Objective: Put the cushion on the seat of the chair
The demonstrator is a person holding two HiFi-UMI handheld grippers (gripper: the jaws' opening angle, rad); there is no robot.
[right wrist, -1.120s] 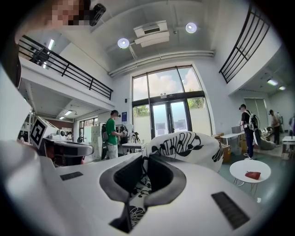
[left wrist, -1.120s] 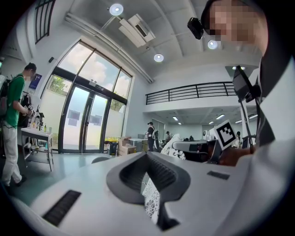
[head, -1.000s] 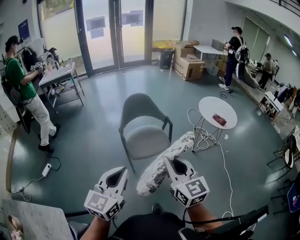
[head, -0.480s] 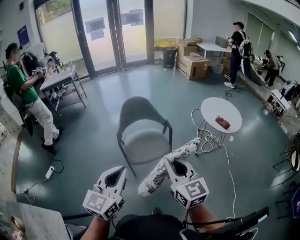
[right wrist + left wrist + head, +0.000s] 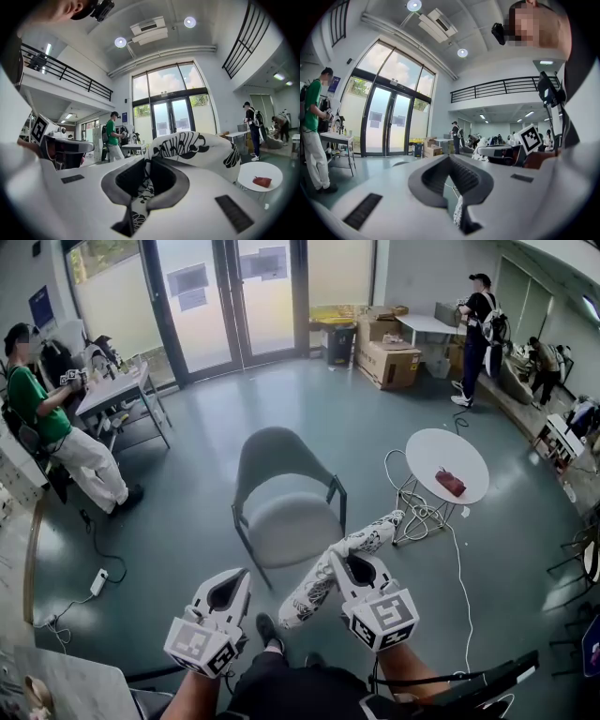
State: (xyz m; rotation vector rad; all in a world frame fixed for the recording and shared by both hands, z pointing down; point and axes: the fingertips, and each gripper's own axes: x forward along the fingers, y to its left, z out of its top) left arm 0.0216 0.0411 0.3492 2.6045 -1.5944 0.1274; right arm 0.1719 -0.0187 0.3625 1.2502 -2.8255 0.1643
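- The cushion [image 5: 361, 542], white with a black pattern, hangs in the air above the floor [image 5: 187, 512]. It is not on the chair.
- It is long and rolled, and slants from the right gripper [image 5: 339, 561] up and away. In the head view its far end lies between the chair's front right corner and the wire legs of the round table.
- The right gripper's jaws are closed on the near end of the cushion. In the right gripper view a fold of the patterned cloth is pinched between the pads, and the rest bulges over the jaw tips.
- The left gripper [image 5: 242, 576] is held beside the right one, apart from the cushion. Its jaw tips meet and nothing is gripped between them.
- The grey chair [image 5: 291, 521] stands just ahead of both grippers. Its seat is bare and its curved back is on the far side.
- To the right of the chair, the round white tabletop [image 5: 441, 446] carries a small red thing [image 5: 451, 483]. A white cable [image 5: 457, 559] trails from under it across the floor.
- A person in a green top [image 5: 37, 413] stands at the far left.
- Another person [image 5: 480, 329] stands at the back right, near some cardboard boxes [image 5: 389, 362].
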